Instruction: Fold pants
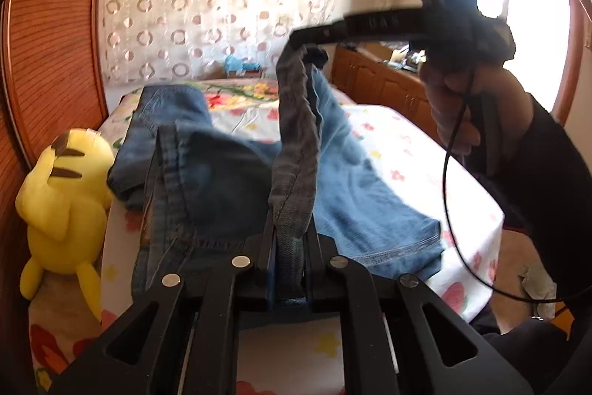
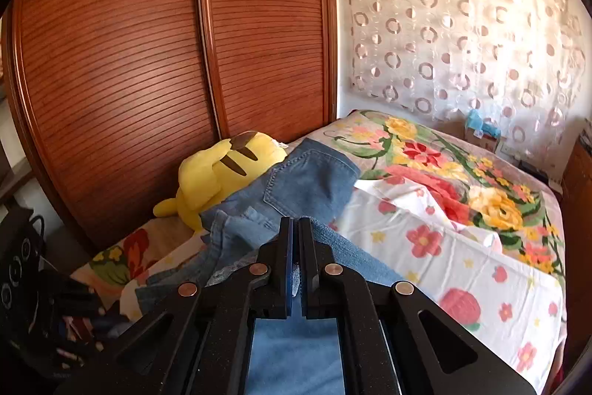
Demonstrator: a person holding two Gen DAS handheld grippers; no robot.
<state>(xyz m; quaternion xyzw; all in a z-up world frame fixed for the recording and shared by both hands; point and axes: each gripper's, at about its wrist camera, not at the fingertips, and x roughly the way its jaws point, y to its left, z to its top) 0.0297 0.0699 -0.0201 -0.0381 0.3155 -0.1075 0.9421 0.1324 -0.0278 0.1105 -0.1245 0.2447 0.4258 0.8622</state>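
Observation:
Blue denim pants (image 1: 207, 165) lie across the flowered bed (image 1: 407, 150). My left gripper (image 1: 290, 228) is shut on a hem edge of the pants. The held strip of denim (image 1: 296, 136) stretches up to my right gripper (image 1: 307, 41), which is shut on its other end, raised above the bed. In the right wrist view my right gripper (image 2: 296, 228) is shut on denim, and the waist part with a back pocket (image 2: 310, 180) lies on the bed beyond.
A yellow plush toy (image 1: 63, 191) lies at the bed's left edge against a wooden wardrobe (image 2: 166, 43). A wooden cabinet (image 1: 384, 80) stands right of the bed under a bright window. A patterned curtain (image 2: 462, 36) hangs behind.

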